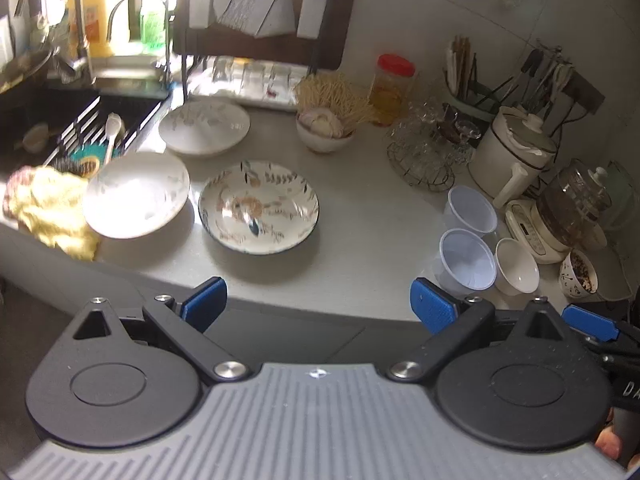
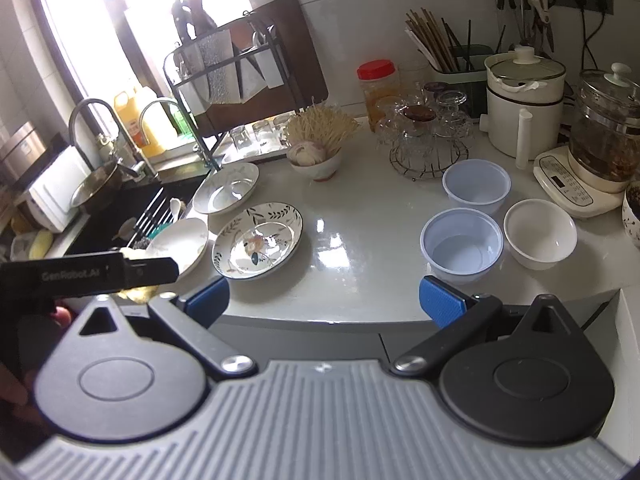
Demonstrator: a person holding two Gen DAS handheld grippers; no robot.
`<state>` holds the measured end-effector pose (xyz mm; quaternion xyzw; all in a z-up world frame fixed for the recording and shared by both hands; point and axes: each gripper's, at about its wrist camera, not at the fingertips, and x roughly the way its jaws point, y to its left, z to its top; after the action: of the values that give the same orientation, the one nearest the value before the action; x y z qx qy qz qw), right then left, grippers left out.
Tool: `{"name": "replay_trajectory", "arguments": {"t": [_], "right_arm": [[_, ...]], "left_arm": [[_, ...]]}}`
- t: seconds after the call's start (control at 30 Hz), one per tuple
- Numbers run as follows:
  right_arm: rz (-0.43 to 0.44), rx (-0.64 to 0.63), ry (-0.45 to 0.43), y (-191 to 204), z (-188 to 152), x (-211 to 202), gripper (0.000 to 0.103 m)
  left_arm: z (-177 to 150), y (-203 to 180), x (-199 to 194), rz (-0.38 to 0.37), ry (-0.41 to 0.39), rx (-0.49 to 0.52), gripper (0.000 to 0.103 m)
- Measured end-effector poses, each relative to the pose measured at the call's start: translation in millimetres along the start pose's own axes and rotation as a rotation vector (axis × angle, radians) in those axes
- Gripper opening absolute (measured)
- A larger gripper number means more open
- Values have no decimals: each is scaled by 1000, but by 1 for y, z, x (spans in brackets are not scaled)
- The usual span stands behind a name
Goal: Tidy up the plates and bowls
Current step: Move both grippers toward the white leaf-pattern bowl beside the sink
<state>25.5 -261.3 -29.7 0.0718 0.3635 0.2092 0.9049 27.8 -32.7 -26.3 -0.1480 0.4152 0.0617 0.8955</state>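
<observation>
Three plates lie on the grey counter: a leaf-patterned plate (image 1: pixel 259 206) (image 2: pixel 258 239) in the middle, a white plate (image 1: pixel 136 194) (image 2: pixel 180 242) to its left by the sink, and a second white plate (image 1: pixel 205 128) (image 2: pixel 226 187) behind. To the right stand two translucent plastic bowls (image 1: pixel 468 258) (image 2: pixel 462 244), (image 1: pixel 472 210) (image 2: pixel 476 186) and a small white bowl (image 1: pixel 517 266) (image 2: pixel 540 233). My left gripper (image 1: pixel 318 300) is open and empty, hovering in front of the counter edge. My right gripper (image 2: pixel 324 298) is open and empty too, near the same edge.
A sink (image 1: pixel 60 120) with a drying grid and faucet sits at left, a yellow cloth (image 1: pixel 52 208) beside it. A dish rack (image 2: pixel 240 80), garlic bowl (image 2: pixel 316 158), glass stand (image 2: pixel 428 140), red-lidded jar (image 2: pixel 378 88), cooker (image 2: pixel 524 104) and kettle (image 2: pixel 604 140) crowd the back and right.
</observation>
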Motion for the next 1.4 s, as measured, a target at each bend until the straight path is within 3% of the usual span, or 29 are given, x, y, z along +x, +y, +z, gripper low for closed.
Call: {"name": "replay_trajectory", "arguments": {"t": [0.1, 0.27, 0.47, 0.6, 1.03, 1.4], "right_arm": [[16, 2, 10, -3, 0, 4, 103], [35, -1, 10, 4, 3, 12, 103], [45, -10, 10, 24, 10, 33, 103], [51, -4, 1, 48, 15, 56, 103], [22, 57, 50, 135, 34, 151, 102], [21, 187, 88, 200, 27, 230, 98]], "left_arm": [[-2, 3, 5, -36, 23, -54, 100], [-1, 11, 10, 5, 26, -42, 100], [18, 41, 20, 17, 20, -33, 100], [38, 67, 29, -16, 21, -5, 100], [116, 192, 86, -45, 58, 62, 100], [149, 295, 137, -66, 115, 141, 100]]}}
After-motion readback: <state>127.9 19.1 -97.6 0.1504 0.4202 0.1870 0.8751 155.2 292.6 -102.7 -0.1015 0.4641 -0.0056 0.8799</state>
